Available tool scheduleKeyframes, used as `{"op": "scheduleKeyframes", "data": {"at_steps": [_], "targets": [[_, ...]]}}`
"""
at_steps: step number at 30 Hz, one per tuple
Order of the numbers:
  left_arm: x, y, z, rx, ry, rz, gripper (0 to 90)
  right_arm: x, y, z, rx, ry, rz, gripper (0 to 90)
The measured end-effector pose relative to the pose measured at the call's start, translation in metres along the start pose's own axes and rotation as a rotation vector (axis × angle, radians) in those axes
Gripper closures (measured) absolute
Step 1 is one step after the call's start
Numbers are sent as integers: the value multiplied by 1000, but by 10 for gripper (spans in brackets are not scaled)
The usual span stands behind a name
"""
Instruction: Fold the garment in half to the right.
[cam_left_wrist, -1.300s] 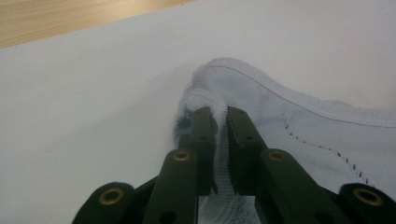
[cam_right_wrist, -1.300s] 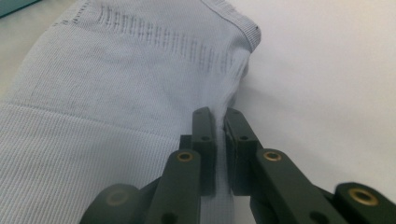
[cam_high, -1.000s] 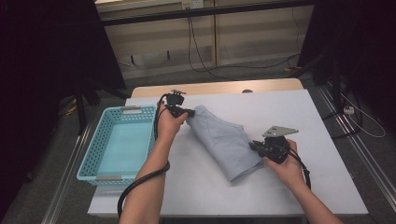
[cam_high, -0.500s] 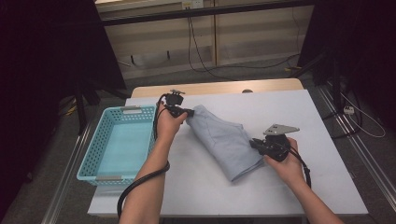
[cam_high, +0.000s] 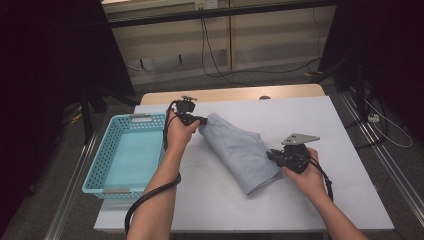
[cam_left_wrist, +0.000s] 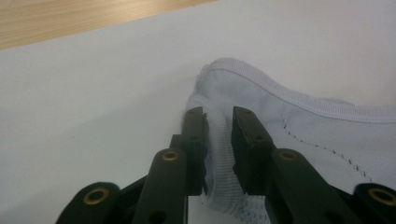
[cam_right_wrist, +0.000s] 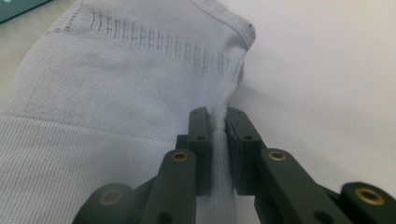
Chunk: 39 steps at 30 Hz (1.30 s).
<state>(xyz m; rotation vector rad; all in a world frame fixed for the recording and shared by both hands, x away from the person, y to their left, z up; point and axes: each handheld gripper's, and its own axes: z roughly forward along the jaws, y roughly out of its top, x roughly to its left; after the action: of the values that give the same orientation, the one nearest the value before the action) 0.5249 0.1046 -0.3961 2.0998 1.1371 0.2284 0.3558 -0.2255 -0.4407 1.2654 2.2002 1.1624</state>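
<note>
- White sheeting covers the table (cam_high: 345, 150), which stands in a dim room with cables trailing along the floor behind; a turquoise plastic basket (cam_high: 95, 170) sits at its left edge.
- A folded pale grey knit garment (cam_high: 240, 152) lies slantwise across the middle of the table, between the two hands, just right of the basket.
- Left gripper (cam_left_wrist: 218, 125): its jaws have just been opening, and a bunched ribbed hem sits in the narrow gap. The pads seem to have eased off the cloth, though the near view leaves some doubt.
- Right gripper (cam_right_wrist: 218, 123): jaws nearly together, pinching a thin fold at the garment's nearer end.
- Handling, as I judge it: light, limp and stretchy, not fragile. It will sag and unfold if lifted by one point.
- Best hold: the thicker ribbed hem or stitched edge at each end, taking all layers together, since a single thin layer could slip out.
</note>
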Motion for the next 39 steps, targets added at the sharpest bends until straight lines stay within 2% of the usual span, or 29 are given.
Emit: {"op": "scheduleKeyframes", "data": {"at_steps": [3,6,11,17,19,24,31,33,39], "targets": [[0,-1,-2,5,2,-7,720,2,0,1,11,23,1,839],[0,-1,-4,4,10,-3,674,5,0,3,18,17,-16,828],[-3,-3,-6,3,11,3,567,3,-1,2,23,17,-4,796],[-8,-6,-11,1,1,-9,433,2,-2,-2,18,-2,15,659],[-10,-7,-14,-9,1,-21,367,1,-2,-4,10,6,19,615],[-13,-14,-21,-20,7,-21,292,-1,-4,-10,-6,25,41,519],[-20,-26,-29,-14,-8,-29,236,-2,-4,-16,-38,37,60,401],[-22,-30,-31,-12,-10,-14,220,-2,-4,-18,-46,47,64,360],[-28,-38,-36,-19,-24,-1,198,-2,-5,-20,-56,44,59,282]]}}
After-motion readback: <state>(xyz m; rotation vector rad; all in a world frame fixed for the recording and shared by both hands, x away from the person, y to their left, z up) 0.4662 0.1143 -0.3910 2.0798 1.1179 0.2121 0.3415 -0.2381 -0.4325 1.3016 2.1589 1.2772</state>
